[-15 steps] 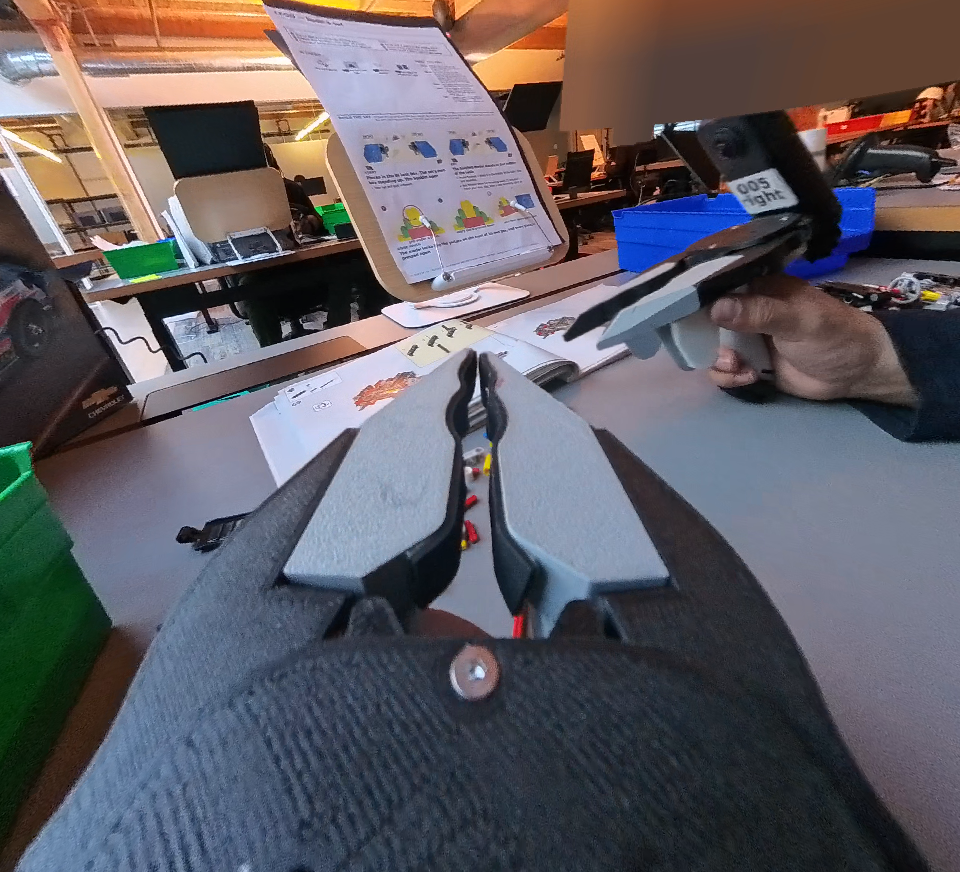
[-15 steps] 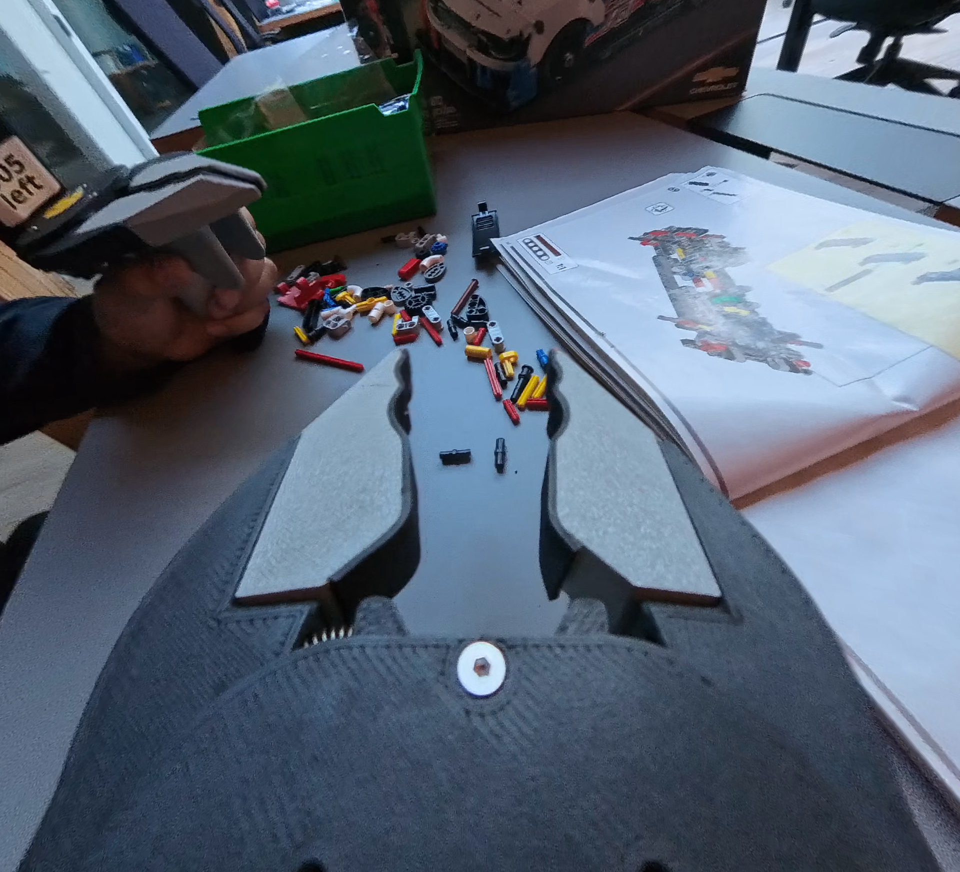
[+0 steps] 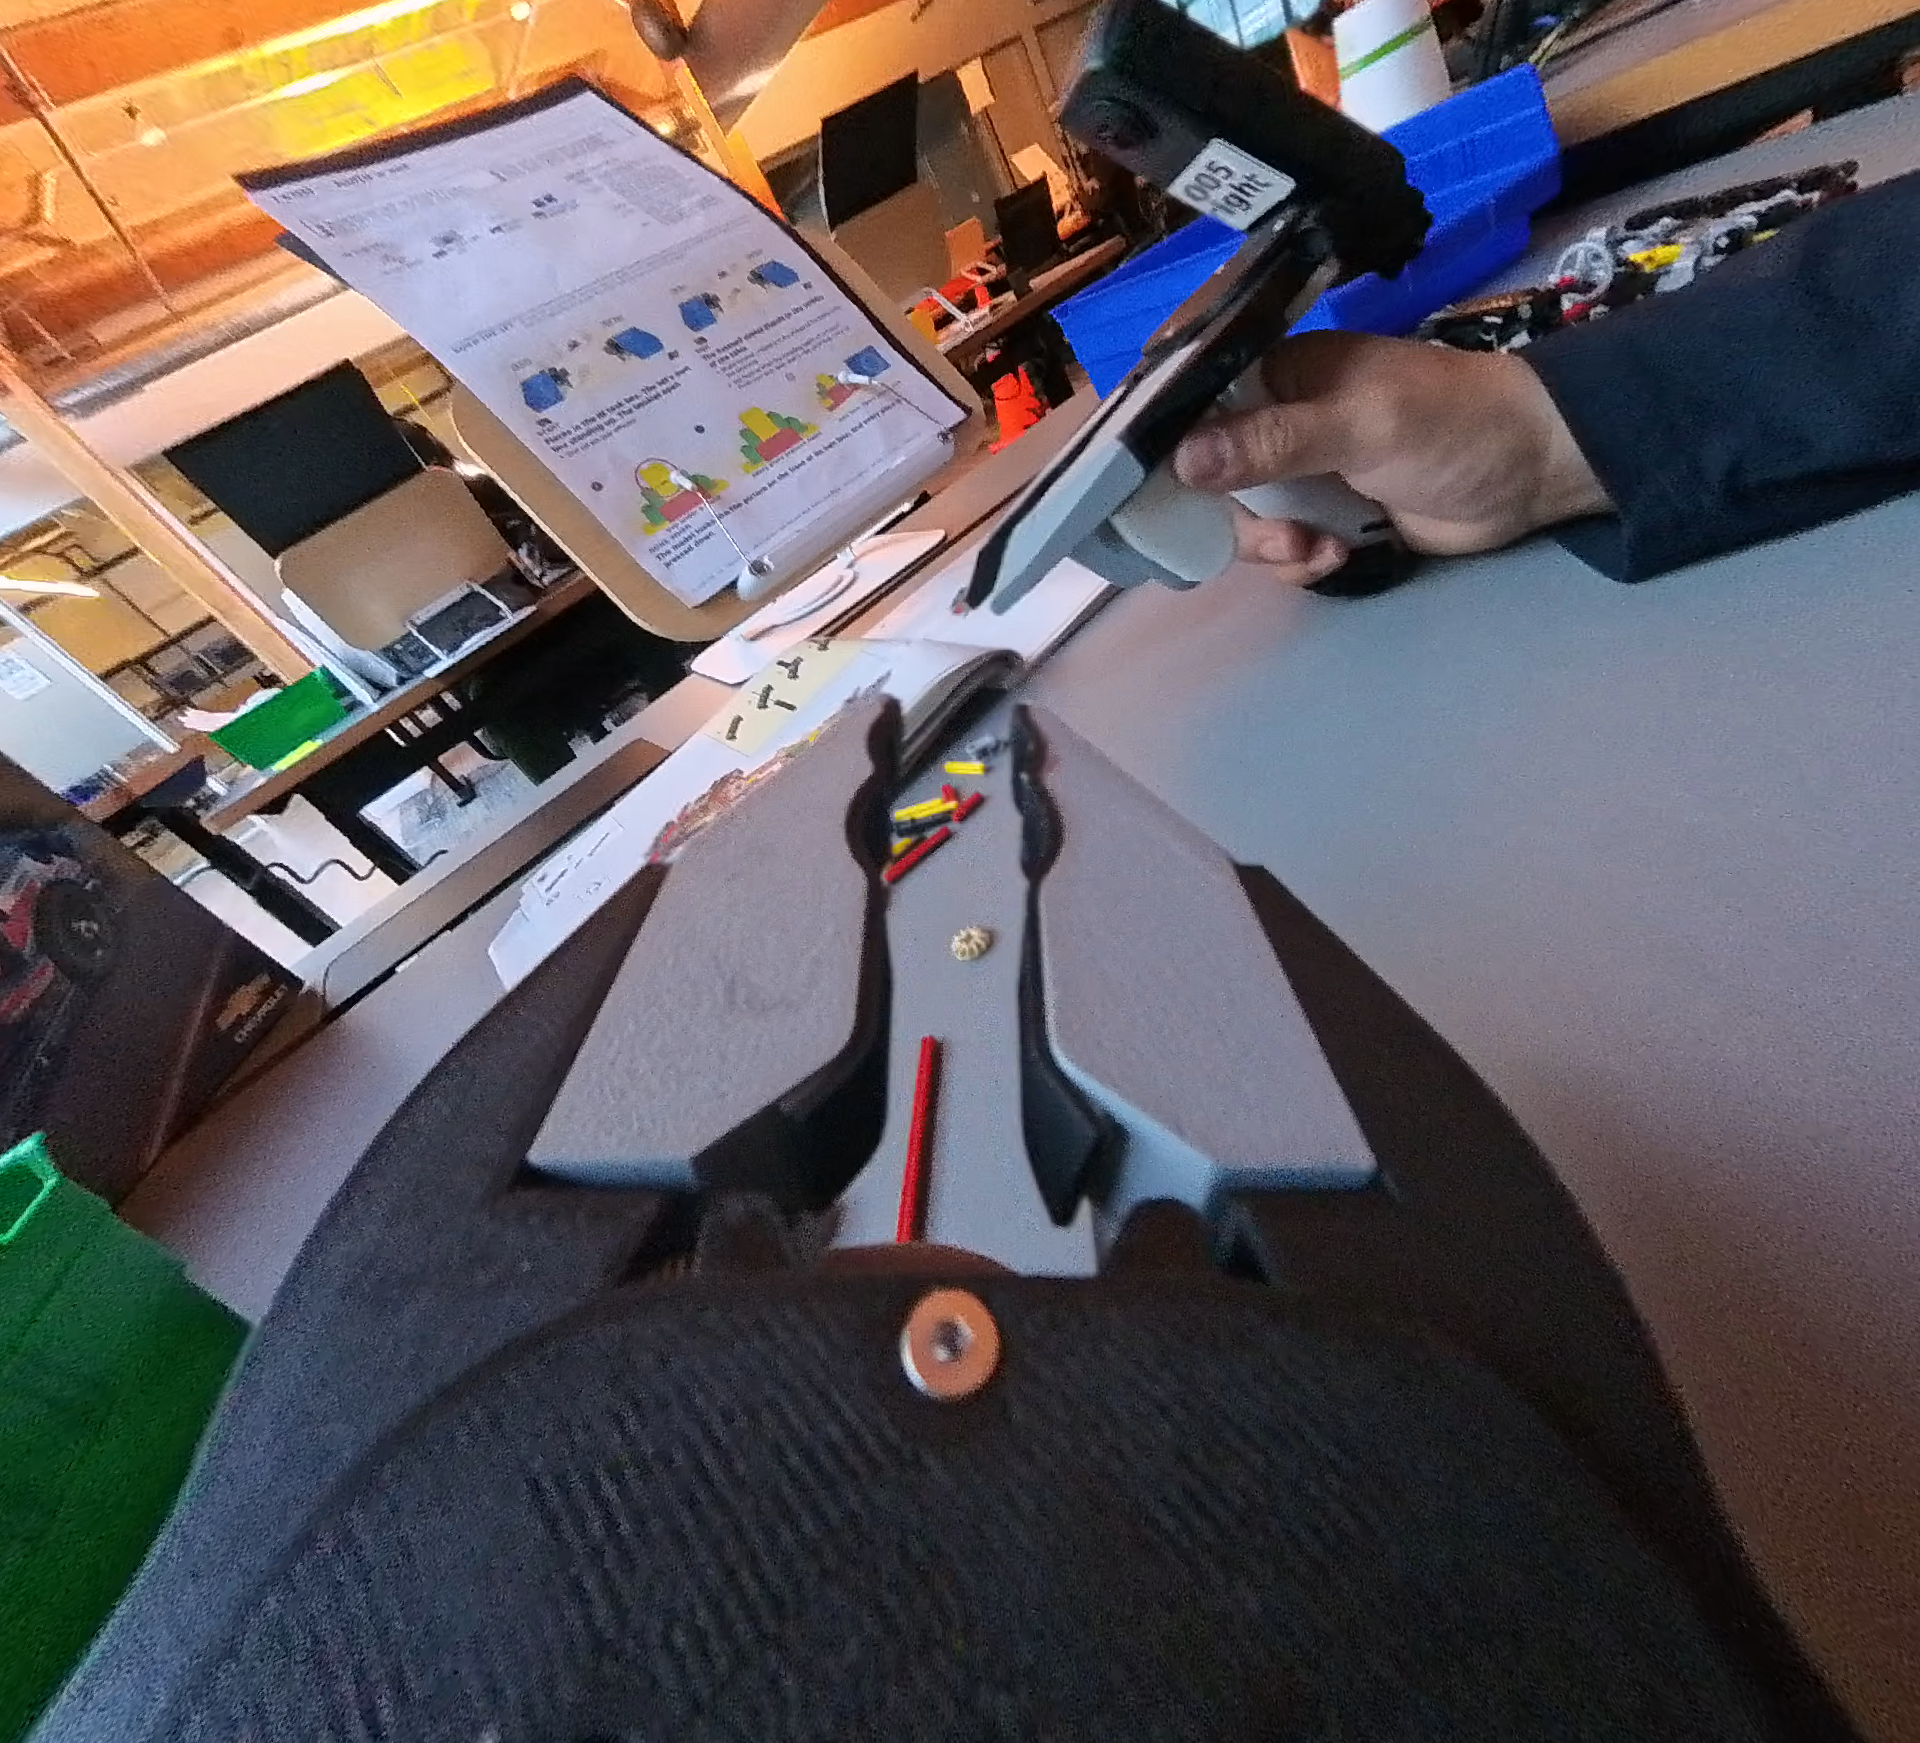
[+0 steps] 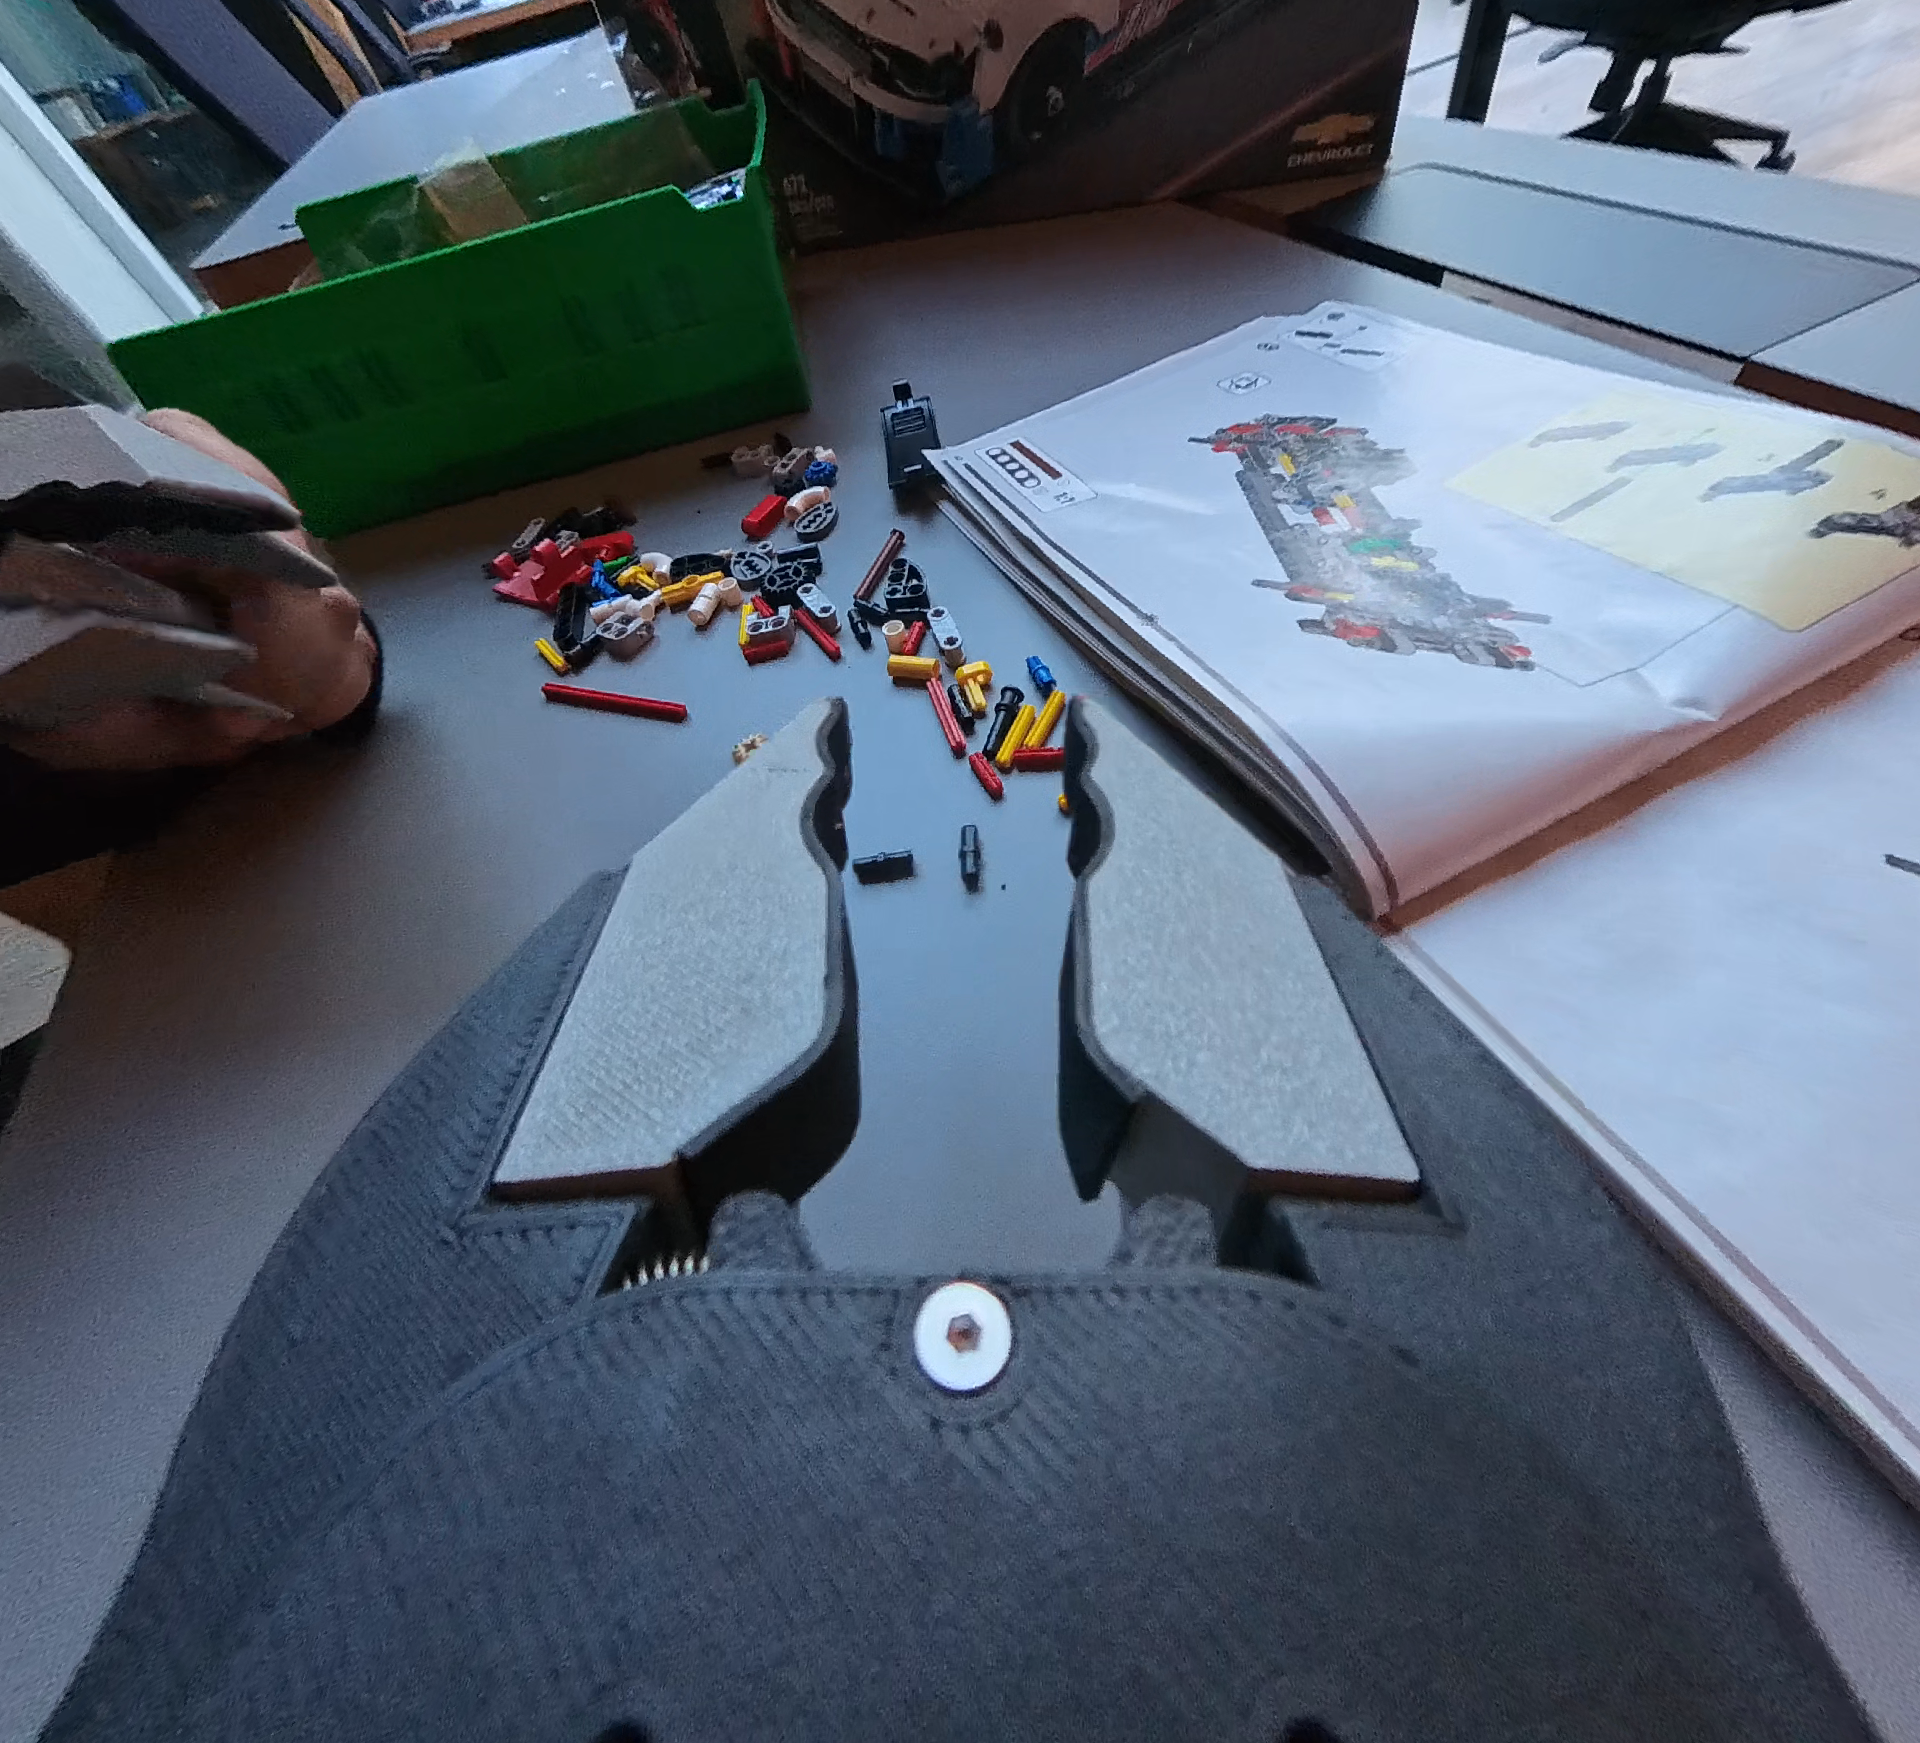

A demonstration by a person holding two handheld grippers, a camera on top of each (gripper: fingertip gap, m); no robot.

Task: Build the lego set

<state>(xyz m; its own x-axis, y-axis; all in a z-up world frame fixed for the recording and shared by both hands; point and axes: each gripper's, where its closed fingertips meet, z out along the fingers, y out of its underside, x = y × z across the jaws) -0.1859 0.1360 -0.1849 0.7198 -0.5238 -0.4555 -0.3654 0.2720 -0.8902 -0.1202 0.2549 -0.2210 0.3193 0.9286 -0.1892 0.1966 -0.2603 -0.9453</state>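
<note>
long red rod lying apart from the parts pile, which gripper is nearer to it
Left. The long red rod lies on the table between the left gripper's open fingers, toward their base. The right gripper hovers open over two small black pins, rod off to its left.

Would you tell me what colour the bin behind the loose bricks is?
Green bin, clearest in the right wrist view.

bare grey table (image 4: 312, 966) lies open left of the right gripper (image 4: 951, 737). ahead, scattered small parts (image 4: 727, 592) block the way, the green bin (image 4: 468, 363) and car box (image 4: 1039, 0) behind them; the open booklet (image 4: 1455, 571) bounds the right side.
</note>
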